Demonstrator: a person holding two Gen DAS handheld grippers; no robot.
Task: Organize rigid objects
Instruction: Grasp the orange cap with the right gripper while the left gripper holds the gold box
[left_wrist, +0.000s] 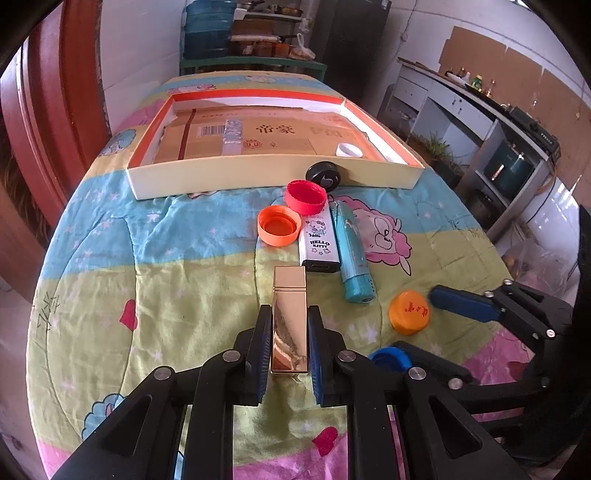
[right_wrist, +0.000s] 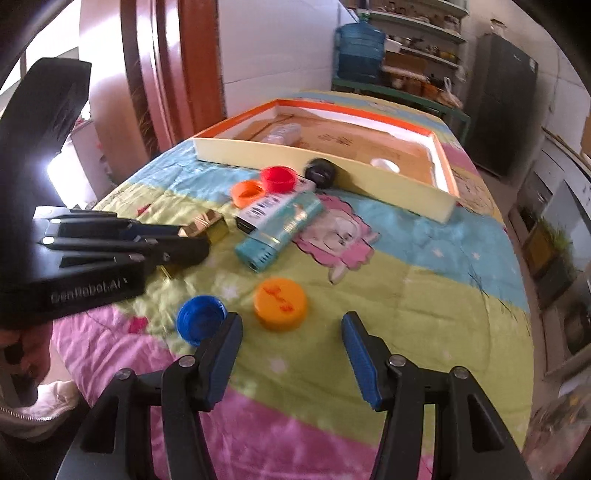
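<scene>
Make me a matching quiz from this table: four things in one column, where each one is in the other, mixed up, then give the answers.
Things:
1. gold case
2. white cap
3. black cap
4. blue cap

Places:
A. against the tray's outer front wall
B. inside the tray
C. beside the right gripper's left fingertip
D. clamped in the left gripper

Pairs: 1-D, 2-B, 3-A, 4-C
</scene>
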